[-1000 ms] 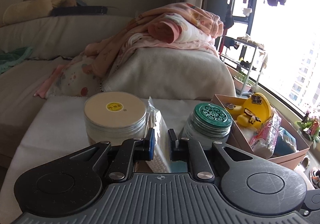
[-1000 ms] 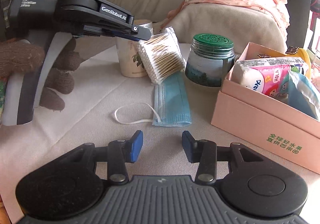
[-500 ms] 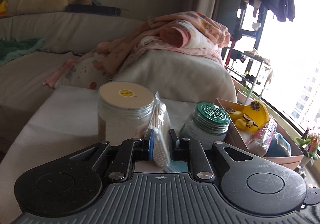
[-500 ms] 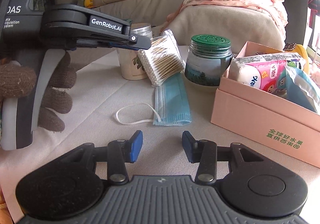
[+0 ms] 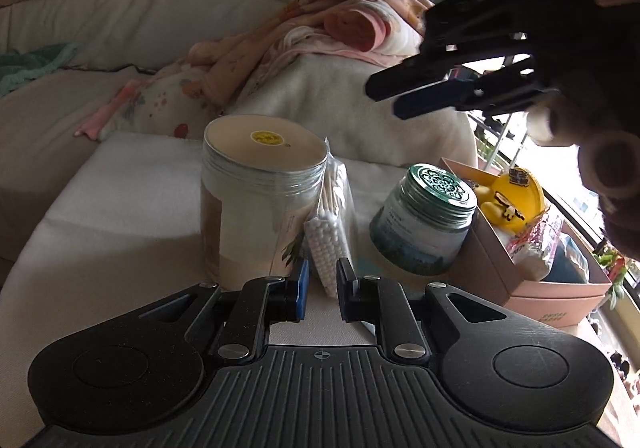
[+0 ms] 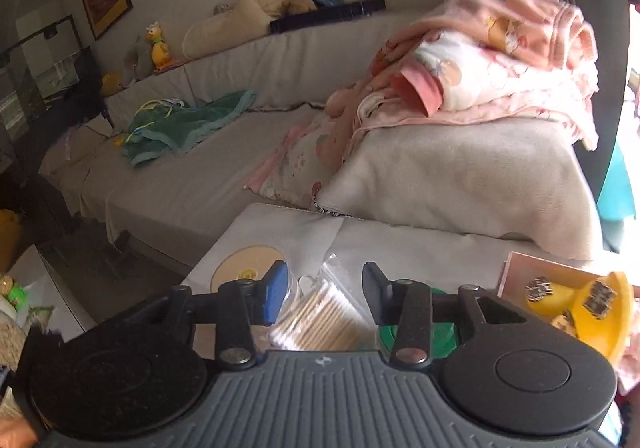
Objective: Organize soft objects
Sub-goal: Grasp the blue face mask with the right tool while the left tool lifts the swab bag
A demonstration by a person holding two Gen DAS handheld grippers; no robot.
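Observation:
My left gripper (image 5: 320,288) is shut on a clear bag of cotton swabs (image 5: 330,232) and holds it upright beside a tall jar with a cream lid (image 5: 260,208). My right gripper (image 6: 322,290) is open and hovers above the same bag of swabs (image 6: 324,318); it also shows in the left wrist view (image 5: 424,92), high at the upper right. A pink cardboard box (image 5: 532,284) at the right holds a yellow toy (image 5: 512,200) and soft packs.
A green-lidded glass jar (image 5: 424,224) stands between the swabs and the box. The white table (image 5: 100,208) borders a grey sofa (image 6: 208,176) with pink blankets (image 6: 480,60) and a green towel (image 6: 180,128).
My right gripper has risen from low over the table to above the swab bag and jars. My left gripper still holds the bag and has dropped slightly lower.

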